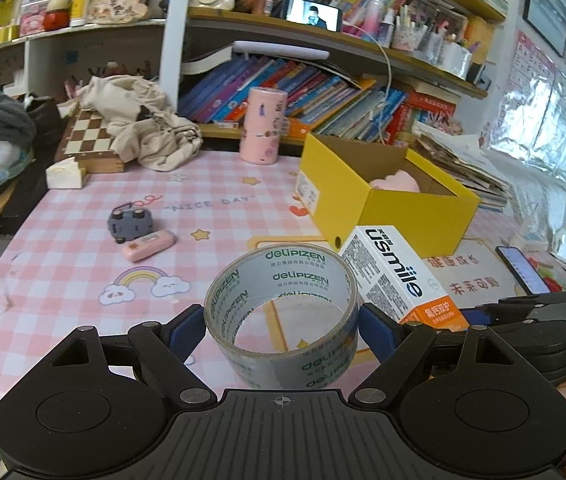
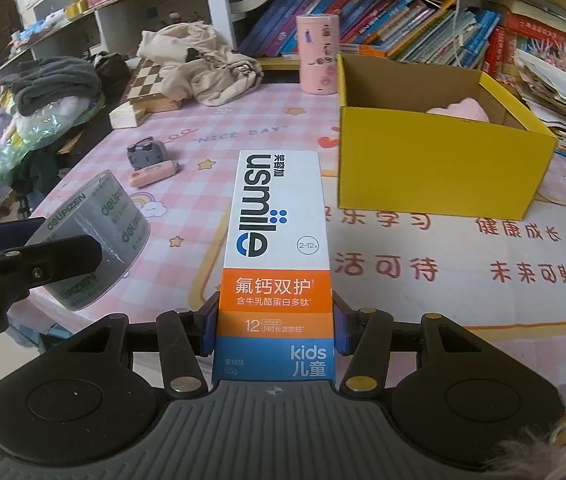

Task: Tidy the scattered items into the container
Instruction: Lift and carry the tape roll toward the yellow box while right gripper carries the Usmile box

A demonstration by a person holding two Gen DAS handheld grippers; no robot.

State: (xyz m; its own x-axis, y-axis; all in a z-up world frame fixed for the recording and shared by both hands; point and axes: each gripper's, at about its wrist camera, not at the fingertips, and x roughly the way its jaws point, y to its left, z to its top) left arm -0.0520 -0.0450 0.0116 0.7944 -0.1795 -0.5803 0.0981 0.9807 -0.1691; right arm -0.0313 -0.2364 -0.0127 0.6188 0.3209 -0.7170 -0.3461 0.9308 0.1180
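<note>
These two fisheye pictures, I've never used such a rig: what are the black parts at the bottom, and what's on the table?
No robot here: a person holds a pair of tongs in each hand, with a camera on each looking along the fingers. The left view shows the left tongs shut on a tape roll. The right view shows the right tongs shut on a toothpaste box. On the pink checked tablecloth stand a yellow box with something pink inside, a pink cylinder, a grey toy car and a pink case.
</note>
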